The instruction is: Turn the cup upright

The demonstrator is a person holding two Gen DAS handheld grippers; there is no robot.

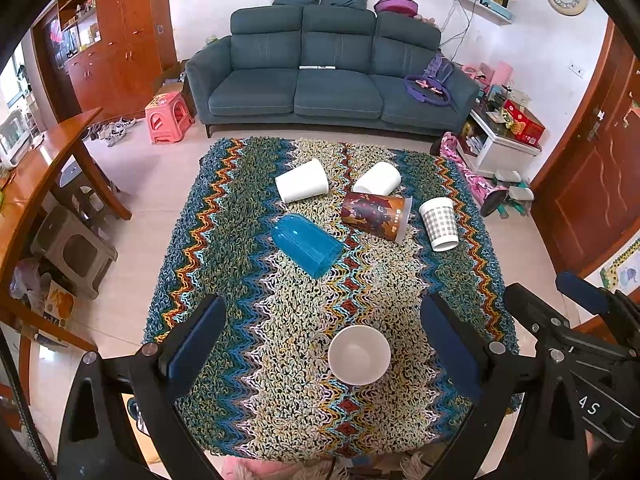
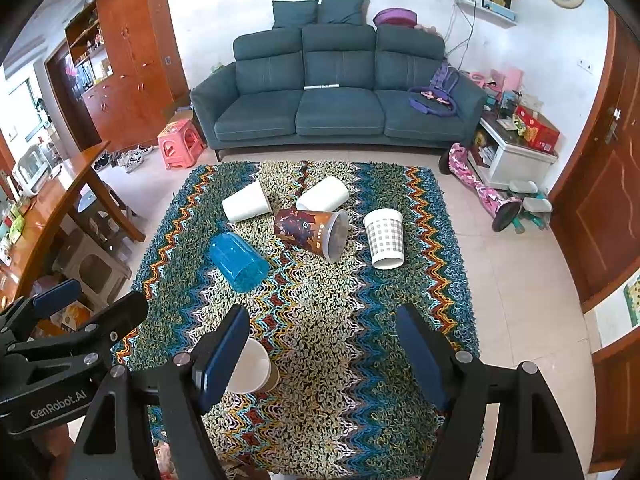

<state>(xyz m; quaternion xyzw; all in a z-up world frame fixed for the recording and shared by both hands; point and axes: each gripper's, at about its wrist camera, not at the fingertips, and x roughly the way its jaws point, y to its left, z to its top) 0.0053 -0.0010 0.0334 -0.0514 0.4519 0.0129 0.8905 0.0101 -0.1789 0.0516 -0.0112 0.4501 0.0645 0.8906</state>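
Note:
Several cups lie on a zigzag woven cloth [image 1: 280,400]. A white cup [image 1: 359,354] stands upright near me, between my left gripper's open fingers; it also shows in the right wrist view [image 2: 250,366], behind my right gripper's left finger. A blue cup [image 1: 306,245] [image 2: 239,261], a brown printed cup [image 1: 376,212] [image 2: 312,232], two white cups [image 1: 302,181] [image 1: 378,178] and a checked cup [image 1: 440,223] [image 2: 385,238] lie tipped farther back. My left gripper [image 1: 324,352] and right gripper [image 2: 320,356] are open and empty.
A teal sofa [image 1: 332,76] stands behind the cloth-covered table. A wooden table [image 1: 36,176] and stools are at the left, a pink stool [image 1: 168,117] at the back left, a white cabinet [image 1: 500,140] and toys at the right.

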